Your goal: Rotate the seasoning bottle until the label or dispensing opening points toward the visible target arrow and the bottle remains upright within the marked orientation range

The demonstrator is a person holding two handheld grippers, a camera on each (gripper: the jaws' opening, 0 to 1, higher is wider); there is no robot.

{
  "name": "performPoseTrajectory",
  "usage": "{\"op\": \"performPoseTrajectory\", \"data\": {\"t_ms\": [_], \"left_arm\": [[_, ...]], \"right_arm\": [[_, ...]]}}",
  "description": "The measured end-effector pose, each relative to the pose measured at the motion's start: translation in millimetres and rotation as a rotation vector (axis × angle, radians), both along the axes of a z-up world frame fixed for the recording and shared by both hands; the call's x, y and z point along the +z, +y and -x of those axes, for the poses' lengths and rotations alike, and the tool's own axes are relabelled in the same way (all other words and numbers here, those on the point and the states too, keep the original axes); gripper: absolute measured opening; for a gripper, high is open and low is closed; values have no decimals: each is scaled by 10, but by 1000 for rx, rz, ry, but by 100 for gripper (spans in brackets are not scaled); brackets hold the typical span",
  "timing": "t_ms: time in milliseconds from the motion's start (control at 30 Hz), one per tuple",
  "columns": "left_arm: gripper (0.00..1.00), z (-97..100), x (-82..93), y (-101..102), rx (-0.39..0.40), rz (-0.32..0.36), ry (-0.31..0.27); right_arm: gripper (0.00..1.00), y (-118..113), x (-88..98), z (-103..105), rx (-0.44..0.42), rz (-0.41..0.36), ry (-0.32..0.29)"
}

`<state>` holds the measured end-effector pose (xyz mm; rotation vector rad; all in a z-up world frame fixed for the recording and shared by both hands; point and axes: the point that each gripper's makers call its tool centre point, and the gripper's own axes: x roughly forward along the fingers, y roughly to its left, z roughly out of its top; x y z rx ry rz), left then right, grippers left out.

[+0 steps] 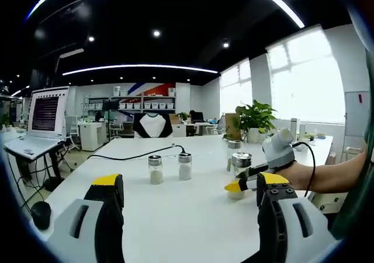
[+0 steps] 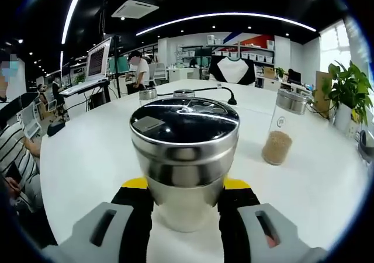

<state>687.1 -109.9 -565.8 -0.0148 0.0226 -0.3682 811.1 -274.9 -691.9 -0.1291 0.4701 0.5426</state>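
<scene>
The seasoning bottle (image 2: 184, 152), clear glass with a wide steel cap, stands upright on the white table (image 2: 87, 158), and my right gripper (image 2: 186, 185) is shut on its lower body. From the left gripper view the same bottle (image 1: 241, 162) sits at the right with the right gripper (image 1: 238, 187) around its base, held by a person's hand. My left gripper (image 1: 190, 184) hovers low over the table (image 1: 193, 222), open, with nothing between its jaws. I cannot make out a label on the bottle.
Two small shaker bottles (image 1: 155, 169) (image 1: 184, 166) with white contents stand mid-table. A taller bottle of brown granules (image 2: 280, 134) stands to the right. A black cable (image 1: 134, 155), a laptop (image 1: 41, 120), a mouse (image 1: 41, 214) and a potted plant (image 2: 347, 93) ring the table. People sit at the left.
</scene>
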Motion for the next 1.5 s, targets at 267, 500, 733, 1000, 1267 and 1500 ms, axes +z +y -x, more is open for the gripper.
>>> {"op": "performPoseTrajectory", "data": {"t_ms": [267, 500, 733, 1000, 1267, 1500], "left_arm": [[100, 15, -15, -44, -8, 11, 3], [100, -1, -43, -73, -18, 15, 10], [100, -29, -76, -73, -22, 16, 18], [100, -37, -88, -39, -11, 16, 24], [100, -41, -85, -52, -13, 10, 23], [100, -27, -111, -43, -11, 7, 30]], "right_arm": [[42, 8, -8, 104, 8, 4, 3], [42, 17, -9, 141, 9, -1, -1], [42, 18, -5, 144, 11, 10, -6], [43, 8, 2, 138, 11, -2, -15], [74, -56, -73, 128, 16, 32, -21], [68, -7, -36, 226, 119, -16, -31]]}}
